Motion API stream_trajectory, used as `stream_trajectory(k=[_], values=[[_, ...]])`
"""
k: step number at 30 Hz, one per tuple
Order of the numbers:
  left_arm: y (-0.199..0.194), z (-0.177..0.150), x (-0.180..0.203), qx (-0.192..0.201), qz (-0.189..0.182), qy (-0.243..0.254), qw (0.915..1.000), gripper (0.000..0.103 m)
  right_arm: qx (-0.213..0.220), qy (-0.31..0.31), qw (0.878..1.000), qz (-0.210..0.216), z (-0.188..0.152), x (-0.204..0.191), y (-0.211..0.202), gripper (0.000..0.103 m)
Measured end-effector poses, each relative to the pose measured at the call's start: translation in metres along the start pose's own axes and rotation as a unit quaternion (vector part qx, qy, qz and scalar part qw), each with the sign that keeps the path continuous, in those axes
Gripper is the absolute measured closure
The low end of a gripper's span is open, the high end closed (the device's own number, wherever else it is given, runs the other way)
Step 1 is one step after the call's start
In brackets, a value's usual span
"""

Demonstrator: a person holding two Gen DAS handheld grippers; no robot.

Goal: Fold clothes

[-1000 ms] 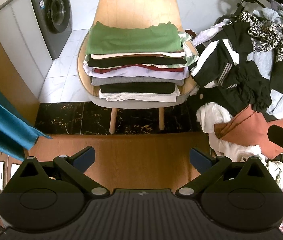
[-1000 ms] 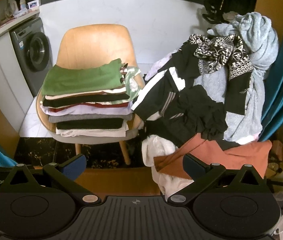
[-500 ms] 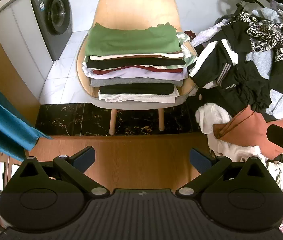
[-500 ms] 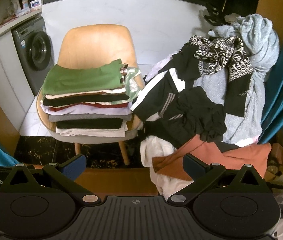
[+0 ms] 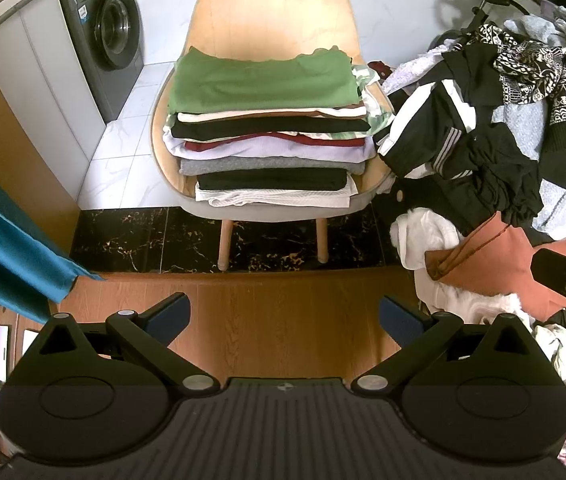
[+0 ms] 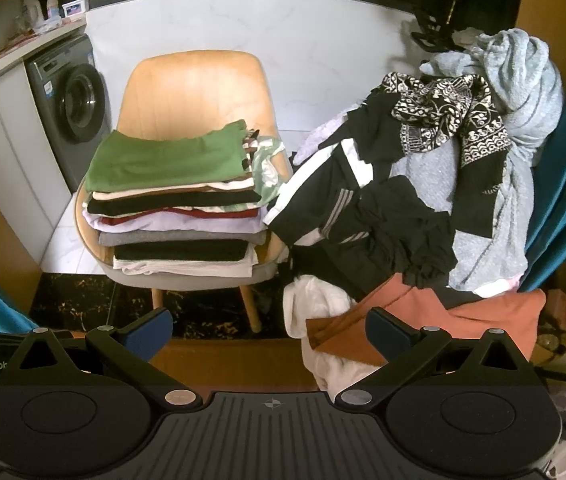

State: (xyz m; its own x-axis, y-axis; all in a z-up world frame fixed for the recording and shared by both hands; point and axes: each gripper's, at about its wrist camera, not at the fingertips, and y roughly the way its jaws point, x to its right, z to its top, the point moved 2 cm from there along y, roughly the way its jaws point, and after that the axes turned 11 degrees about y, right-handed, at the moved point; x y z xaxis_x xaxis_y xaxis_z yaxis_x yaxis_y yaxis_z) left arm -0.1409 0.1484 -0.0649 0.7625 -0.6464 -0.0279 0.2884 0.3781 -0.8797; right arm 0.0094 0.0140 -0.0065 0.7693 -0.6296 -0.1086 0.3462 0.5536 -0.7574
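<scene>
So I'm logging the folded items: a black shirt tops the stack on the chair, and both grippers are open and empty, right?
Not quite. The top of the stack on the chair is a green garment, as the left wrist view shows. The left gripper and right gripper are open and empty.

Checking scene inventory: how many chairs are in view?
1. The chair stands on the tiled floor beside the washing machine, holding the folded stack. The unfolded pile on its right may hide a second support; I cannot tell.
</scene>
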Motion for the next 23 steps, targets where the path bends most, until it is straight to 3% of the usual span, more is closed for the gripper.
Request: stream_trajectory(k=[23], values=[[0.003, 0.002, 0.009, 0.001, -0.006, 0.009, 0.9999, 0.001, 0.005, 0.012, 1.0, -0.004, -0.002, 0.011, -0.003, 0.001]])
